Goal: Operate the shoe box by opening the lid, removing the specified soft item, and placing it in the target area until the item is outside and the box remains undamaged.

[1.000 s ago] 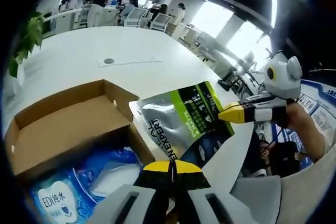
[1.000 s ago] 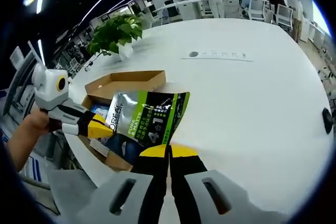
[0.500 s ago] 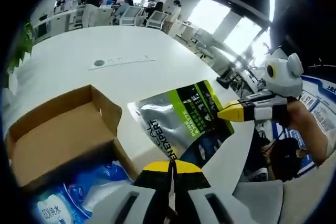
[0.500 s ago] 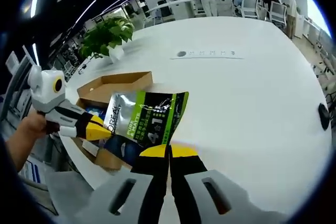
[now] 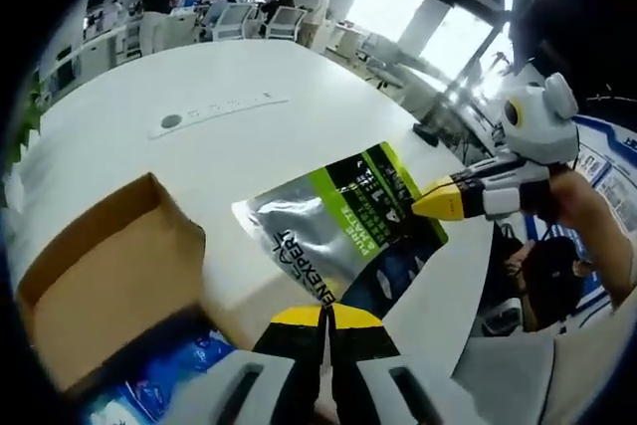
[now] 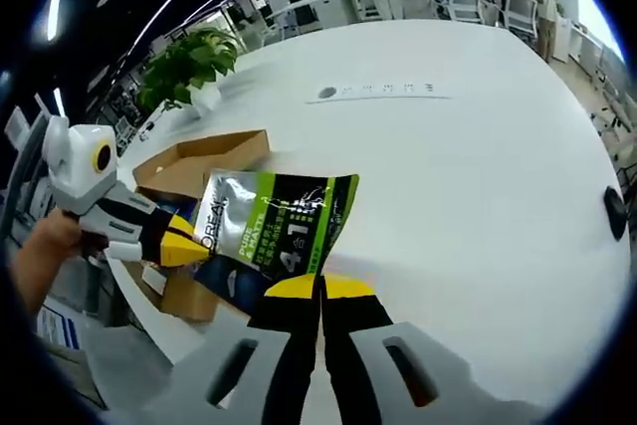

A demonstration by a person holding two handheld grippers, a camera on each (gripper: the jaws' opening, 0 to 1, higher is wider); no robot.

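The silver, green and black pouch (image 5: 350, 223) hangs in the air above the white table (image 5: 159, 82), outside the shoe box and held by both grippers at once. In the right gripper view the same pouch (image 6: 274, 232) shows its printed face, with the lettering L'OREAL along one edge and "4 in 1" near the lower part.

The left gripper (image 5: 324, 318) has its yellow-tipped jaws pressed together on the pouch's lower edge, with no gap showing between them. The right gripper (image 6: 320, 292) grips the same way on the opposite edge, jaws closed flat on the material. In the left gripper view the right gripper (image 5: 445, 198) reaches in from the right, its yellow tip pinching the pouch's far corner, and a person's hand (image 5: 587, 231) wraps its handle. In the right gripper view the left gripper (image 6: 179, 245) comes in from the left, also carried by a hand (image 6: 40, 256), its tip at the pouch's left edge.

The open cardboard shoe box (image 5: 105, 271) sits on the table just beside and below the pouch, with a blue soft pack (image 5: 164, 383) lying inside it. In the right gripper view a potted plant (image 6: 184, 65) stands on the table beyond the box (image 6: 189, 168), and a long grey socket strip (image 6: 383, 91) lies farther across the tabletop.
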